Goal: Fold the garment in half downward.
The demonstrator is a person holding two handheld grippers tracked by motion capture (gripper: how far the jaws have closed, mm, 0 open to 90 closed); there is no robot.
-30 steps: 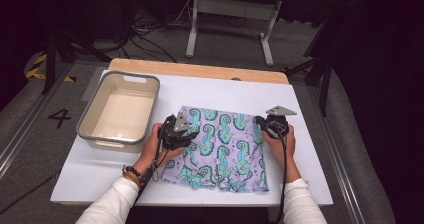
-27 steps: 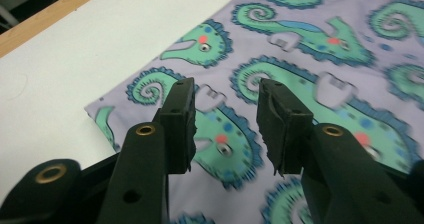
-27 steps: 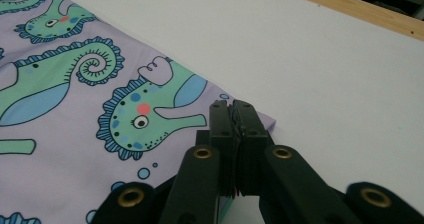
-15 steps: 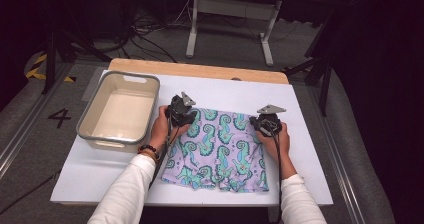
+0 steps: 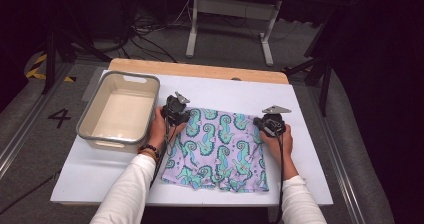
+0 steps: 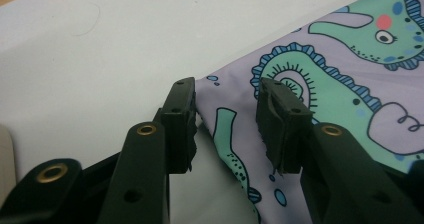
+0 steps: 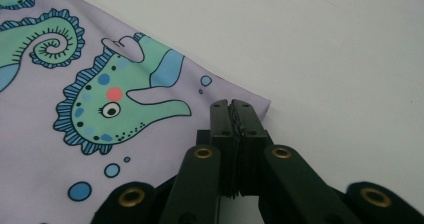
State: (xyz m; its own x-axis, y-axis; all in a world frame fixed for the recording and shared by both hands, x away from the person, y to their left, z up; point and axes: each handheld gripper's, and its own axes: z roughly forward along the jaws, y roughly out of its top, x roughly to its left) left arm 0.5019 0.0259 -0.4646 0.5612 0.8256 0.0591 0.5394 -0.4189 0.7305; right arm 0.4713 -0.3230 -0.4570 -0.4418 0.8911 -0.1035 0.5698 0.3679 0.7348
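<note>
The shorts [image 5: 216, 151] are soft and light purple, with green seahorses and little blue bubbles all over. They lie spread out flat on the white bench [image 5: 310, 149], right in front of me, just beside the tub. The top edge is on the far side and the two leg holes point back at me. The cloth looks mostly smooth. One far corner is lifted a little off the bench. The other far corner is pinched tight.
</note>
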